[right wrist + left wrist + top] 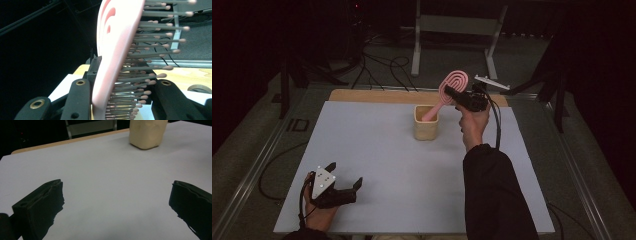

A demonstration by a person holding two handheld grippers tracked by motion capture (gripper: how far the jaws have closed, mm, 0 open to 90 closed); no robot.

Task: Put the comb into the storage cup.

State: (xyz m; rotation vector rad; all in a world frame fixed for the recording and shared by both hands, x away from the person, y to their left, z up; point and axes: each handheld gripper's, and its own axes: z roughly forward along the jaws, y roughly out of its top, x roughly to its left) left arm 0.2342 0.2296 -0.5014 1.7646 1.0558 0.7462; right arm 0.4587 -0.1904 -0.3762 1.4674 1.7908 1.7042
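Above the cup [426,129], the raised right claw [453,93] grips the hairbrush [451,86].

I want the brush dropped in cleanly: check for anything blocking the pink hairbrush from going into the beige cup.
Nothing visible blocks it. The right gripper is clamped on the pink hairbrush, whose handle already dips into the beige cup.
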